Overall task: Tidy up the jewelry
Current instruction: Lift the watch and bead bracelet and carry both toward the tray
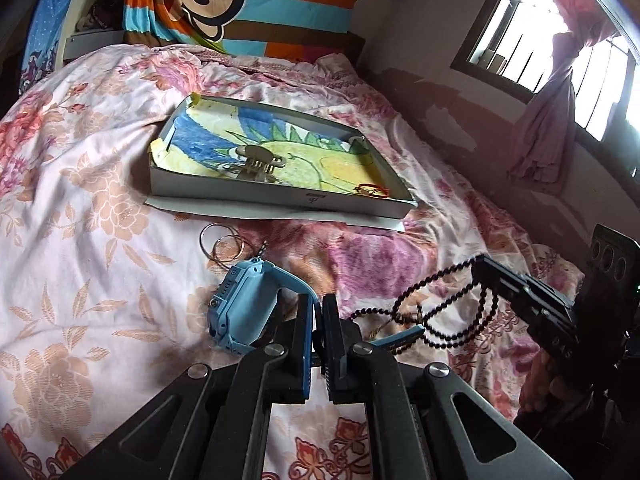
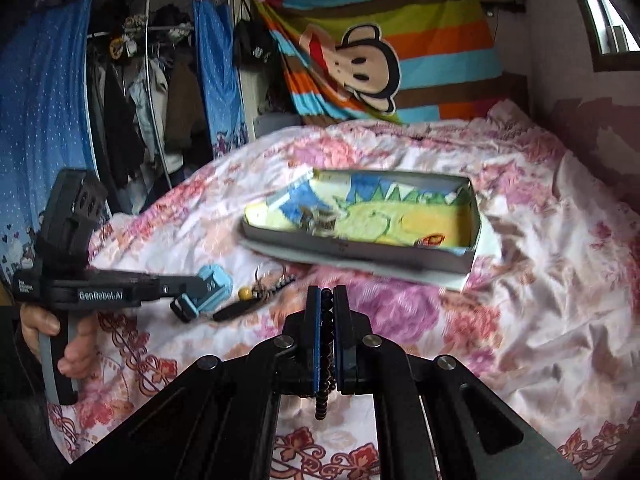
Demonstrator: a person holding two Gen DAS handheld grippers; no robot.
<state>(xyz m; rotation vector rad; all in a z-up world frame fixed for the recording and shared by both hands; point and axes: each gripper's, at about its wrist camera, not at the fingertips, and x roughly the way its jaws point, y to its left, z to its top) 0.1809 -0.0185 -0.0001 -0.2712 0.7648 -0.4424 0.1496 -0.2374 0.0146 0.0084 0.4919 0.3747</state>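
In the left wrist view my left gripper [image 1: 318,312] is shut on the strap of a blue watch [image 1: 244,308], which hangs just above the floral bedspread. At the right edge, my right gripper [image 1: 482,266] is shut on a string of dark beads [image 1: 448,316] that loops down from it. The right wrist view shows the beads [image 2: 326,320] pinched between my right gripper's [image 2: 327,300] pads, with the tail dangling below. To its left, my left gripper [image 2: 192,282] carries the watch [image 2: 214,286]. A shallow box [image 1: 280,196] with a crayon drawing inside lies ahead.
Inside the box [image 2: 360,249] lie a metal hair clip [image 1: 256,162] and a small red piece [image 1: 372,190]. Thin bangles [image 1: 224,246] rest on the bed near the watch. A keychain with a yellow bead [image 2: 256,292] lies beside them. A person's hand [image 2: 72,344] grips the left handle.
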